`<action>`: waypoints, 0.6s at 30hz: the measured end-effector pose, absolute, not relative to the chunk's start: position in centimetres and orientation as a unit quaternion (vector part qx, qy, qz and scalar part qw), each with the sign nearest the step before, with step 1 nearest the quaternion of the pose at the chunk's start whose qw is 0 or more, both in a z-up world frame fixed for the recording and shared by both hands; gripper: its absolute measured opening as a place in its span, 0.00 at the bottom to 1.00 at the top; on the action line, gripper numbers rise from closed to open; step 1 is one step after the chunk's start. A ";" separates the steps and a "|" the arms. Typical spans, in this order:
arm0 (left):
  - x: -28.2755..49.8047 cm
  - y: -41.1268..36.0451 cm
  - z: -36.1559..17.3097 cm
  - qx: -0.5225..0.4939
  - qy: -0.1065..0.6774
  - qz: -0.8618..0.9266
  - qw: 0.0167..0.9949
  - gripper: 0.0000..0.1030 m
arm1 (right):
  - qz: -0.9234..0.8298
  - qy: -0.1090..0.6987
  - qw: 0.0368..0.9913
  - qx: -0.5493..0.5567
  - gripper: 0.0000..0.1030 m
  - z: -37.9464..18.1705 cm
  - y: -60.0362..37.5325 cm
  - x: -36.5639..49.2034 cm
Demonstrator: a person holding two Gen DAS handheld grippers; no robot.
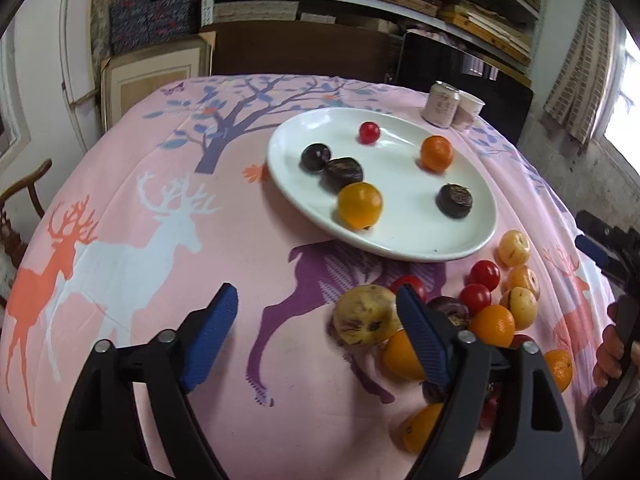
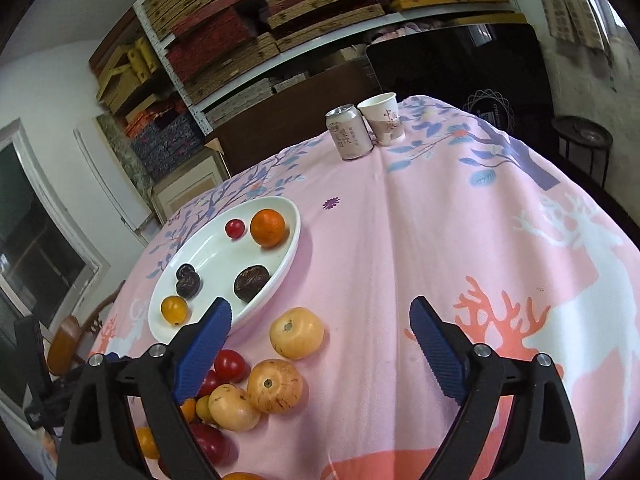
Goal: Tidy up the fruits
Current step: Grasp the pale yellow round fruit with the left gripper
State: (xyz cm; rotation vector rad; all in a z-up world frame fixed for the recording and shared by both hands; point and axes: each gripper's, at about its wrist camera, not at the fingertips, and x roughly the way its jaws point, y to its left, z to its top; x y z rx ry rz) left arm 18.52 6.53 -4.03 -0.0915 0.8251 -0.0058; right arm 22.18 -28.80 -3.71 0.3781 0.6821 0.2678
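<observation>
Fruits lie piled on the cloth by the right gripper's left finger, six already on the white plate ahead. Both grippers, left included, gape empty. Between transfers, apparently; next, straddle one fruit and close.

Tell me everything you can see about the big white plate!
The white plate is a glossy, shallow oval dish, probably ceramic, lying flat on the pink deer tablecloth. It holds six fruits: a small red tomato, two oranges and three dark wrinkly fruits, two of them touching. Neither gripper touches the plate.
</observation>
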 end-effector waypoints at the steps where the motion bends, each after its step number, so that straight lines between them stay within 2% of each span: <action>1: 18.5 6.1 -4.0 -0.035 0.399 -0.005 0.916 0.78 | 0.130 0.333 0.916 0.183 0.89 -3.8 -28.8 22.2; 11: 19.1 4.3 -5.3 0.033 0.414 0.012 0.910 0.81 | 0.137 0.337 0.914 0.181 0.89 -3.8 -28.5 22.1; 13: 18.9 5.4 -5.2 0.022 0.414 0.028 0.910 0.88 | 0.137 0.339 0.912 0.184 0.89 -3.9 -28.6 22.2; 18: 17.7 10.8 -4.7 -0.051 0.409 0.100 0.905 0.87 | 0.145 0.342 0.908 0.196 0.89 -4.0 -28.9 22.2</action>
